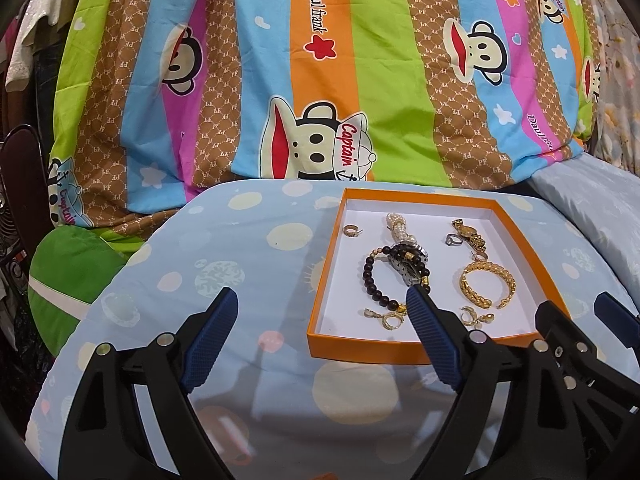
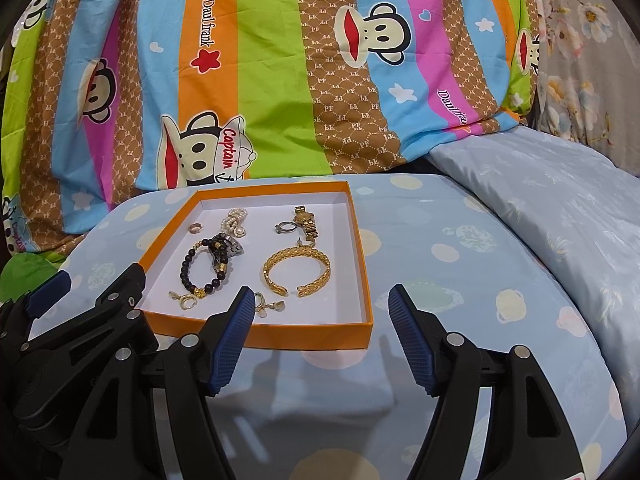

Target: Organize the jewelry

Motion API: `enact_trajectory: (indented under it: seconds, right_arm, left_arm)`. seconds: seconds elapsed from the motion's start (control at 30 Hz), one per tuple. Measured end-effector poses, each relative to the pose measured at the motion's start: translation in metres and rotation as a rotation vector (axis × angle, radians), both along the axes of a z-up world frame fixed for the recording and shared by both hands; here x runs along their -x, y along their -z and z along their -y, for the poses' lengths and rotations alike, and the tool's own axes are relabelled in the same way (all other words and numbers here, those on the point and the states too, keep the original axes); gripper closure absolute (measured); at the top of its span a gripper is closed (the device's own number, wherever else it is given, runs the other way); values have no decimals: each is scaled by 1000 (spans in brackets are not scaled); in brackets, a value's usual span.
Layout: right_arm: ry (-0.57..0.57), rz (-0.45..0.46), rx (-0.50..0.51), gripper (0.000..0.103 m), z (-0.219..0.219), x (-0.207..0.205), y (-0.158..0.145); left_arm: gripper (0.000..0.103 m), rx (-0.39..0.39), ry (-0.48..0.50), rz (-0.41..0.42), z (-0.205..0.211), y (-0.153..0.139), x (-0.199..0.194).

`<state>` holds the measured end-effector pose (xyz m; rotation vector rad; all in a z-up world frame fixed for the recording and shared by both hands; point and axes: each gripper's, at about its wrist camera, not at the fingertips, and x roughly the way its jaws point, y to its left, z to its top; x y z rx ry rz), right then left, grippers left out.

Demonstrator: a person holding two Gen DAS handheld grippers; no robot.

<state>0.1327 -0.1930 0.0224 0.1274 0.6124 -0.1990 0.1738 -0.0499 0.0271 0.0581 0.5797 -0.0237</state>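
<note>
Two handheld grippers hover side by side over a blue polka-dot cushion [image 1: 248, 240], both with jaws spread wide and grasping nothing. The left gripper [image 1: 322, 312] sits low over the cushion's near edge, its right fingertip [image 1: 418, 296] overlapping the near side of an orange-rimmed tray [image 1: 400, 350] in the left wrist view; whether it touches anything there cannot be told. The right gripper [image 2: 322, 308] hangs just off the tray's near right corner, its left finger crossing the tray's near edge in its own view. Inside the tray, a gold cuff bracelet [image 1: 486, 282] lies toward the right side, a dark bead bracelet [image 1: 380, 280] toward the left, with a pearl strand [image 1: 398, 230] and a gold watch [image 1: 470, 234] near the far edge. A silver ring [image 1: 452, 239] lies just beside the watch, and small gold earrings [image 1: 386, 318] lie along the near edge. A striped cartoon-monkey blanket [image 1: 320, 60] rises behind the cushion.
</note>
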Motion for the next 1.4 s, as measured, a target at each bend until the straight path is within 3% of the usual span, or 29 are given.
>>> enact_trajectory:
  seconds: [0.73, 1.03, 1.4]
  right_arm:
    - [-2, -1, 1, 35, 0, 0, 0]
    - [-5, 4, 0, 35, -1, 1, -3]
    - [2, 7, 10, 29, -2, 1, -5]
  left_arm:
    - [19, -3, -3, 2, -2, -2, 1]
    - [6, 22, -27, -24, -8, 2, -5]
    - [5, 16, -54, -13, -8, 1, -2]
